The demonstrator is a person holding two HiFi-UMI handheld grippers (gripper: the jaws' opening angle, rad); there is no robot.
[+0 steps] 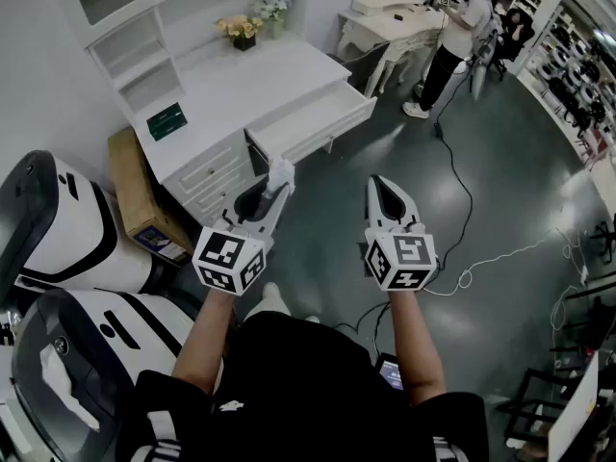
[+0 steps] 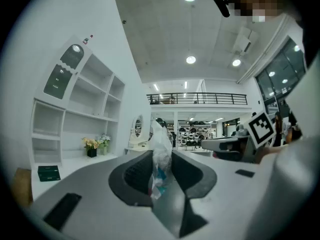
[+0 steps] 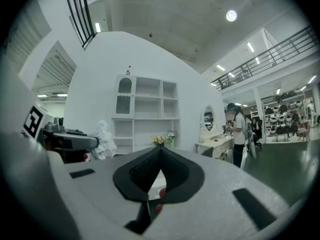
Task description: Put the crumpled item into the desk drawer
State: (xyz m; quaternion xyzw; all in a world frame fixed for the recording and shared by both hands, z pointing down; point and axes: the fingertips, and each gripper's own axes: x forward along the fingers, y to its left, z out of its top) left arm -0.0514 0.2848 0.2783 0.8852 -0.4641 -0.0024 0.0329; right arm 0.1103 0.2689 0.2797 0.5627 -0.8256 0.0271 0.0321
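Note:
In the head view my left gripper [image 1: 278,183] is shut on a white crumpled item [image 1: 281,171], held level just in front of the white desk [image 1: 241,80]. The desk drawer [image 1: 322,123] stands pulled open a little beyond and to the right of that gripper. The left gripper view shows the crumpled item [image 2: 161,139], white with a bit of blue and red, pinched between the dark pads and sticking up past them. My right gripper [image 1: 379,183] hangs over the grey floor beside the left one, shut [image 3: 160,148] with nothing in it.
A green box [image 1: 166,120] and two flower pots [image 1: 241,33] sit on the desk. A cardboard box [image 1: 135,191] leans at its left, beside white rounded machines [image 1: 67,229]. Cables [image 1: 467,200] trail over the floor. A person [image 1: 452,41] stands at a far table.

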